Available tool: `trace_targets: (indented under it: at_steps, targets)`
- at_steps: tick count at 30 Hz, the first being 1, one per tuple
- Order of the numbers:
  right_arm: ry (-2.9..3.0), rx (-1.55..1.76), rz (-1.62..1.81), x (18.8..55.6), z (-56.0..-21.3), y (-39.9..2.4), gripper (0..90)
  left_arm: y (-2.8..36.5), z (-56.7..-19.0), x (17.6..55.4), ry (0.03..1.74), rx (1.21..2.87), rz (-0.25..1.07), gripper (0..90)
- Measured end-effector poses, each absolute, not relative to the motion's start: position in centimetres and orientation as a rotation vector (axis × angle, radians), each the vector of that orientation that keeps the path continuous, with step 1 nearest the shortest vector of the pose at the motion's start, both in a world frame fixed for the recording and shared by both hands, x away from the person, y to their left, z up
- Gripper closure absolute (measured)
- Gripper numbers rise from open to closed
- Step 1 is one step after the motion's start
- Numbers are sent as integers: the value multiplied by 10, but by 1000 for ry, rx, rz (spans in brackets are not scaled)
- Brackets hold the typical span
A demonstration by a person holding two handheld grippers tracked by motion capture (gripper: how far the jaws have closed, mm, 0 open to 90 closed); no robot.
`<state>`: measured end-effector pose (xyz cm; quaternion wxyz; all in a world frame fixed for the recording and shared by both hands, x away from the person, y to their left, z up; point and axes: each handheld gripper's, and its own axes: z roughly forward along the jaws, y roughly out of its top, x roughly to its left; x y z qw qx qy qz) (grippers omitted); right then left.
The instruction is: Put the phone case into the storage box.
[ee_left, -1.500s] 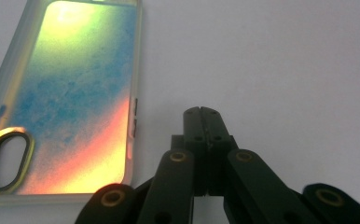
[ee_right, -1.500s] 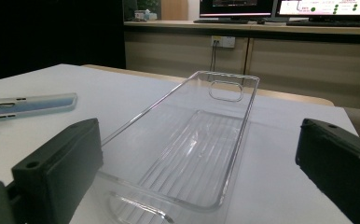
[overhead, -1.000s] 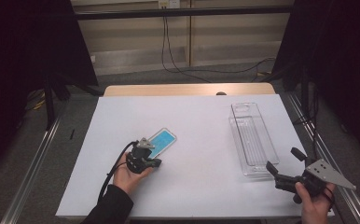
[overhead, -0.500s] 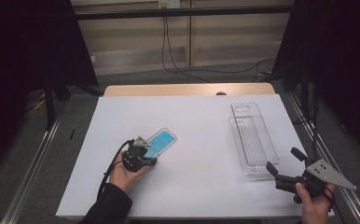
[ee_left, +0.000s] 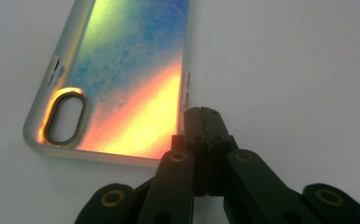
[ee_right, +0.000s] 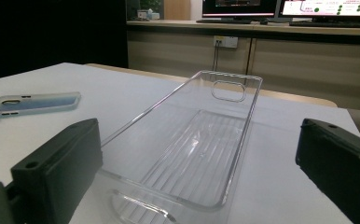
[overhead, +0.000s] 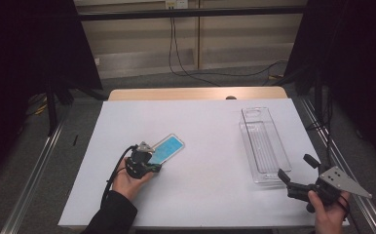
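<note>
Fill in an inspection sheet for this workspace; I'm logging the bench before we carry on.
Surface: white table, bare apart from two items.
Job's things: iridescent phone case lying flat; clear plastic tray at the right, nothing in it.
Clutter: nothing seen.
Grippers: left claw shut, tips at the phone case's corner edge, nothing between the jaws; right claw open, aimed at the tray's near end, apart from it.
Cables: black cable trailing from left claw; cables on the floor beyond.
Surroundings: dark curtains, wall socket.
</note>
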<state>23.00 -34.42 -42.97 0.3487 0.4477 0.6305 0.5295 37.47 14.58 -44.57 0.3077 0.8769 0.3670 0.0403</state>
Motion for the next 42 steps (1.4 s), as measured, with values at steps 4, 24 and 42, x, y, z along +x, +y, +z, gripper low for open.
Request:
trace_targets:
  at_steps: [4, 24, 42]
  targets:
    - [1635, 1155, 1373, 230, -429, -344, 0, 148, -445, 376, 968, 2331, 116, 900]
    - [1634, 1158, 1373, 229, -430, -344, 0, 157, -444, 379, 988, 2334, 106, 900]
    - [1632, 1158, 1371, 229, -430, -345, 0, 166, -444, 383, 1027, 2325, 112, 900]
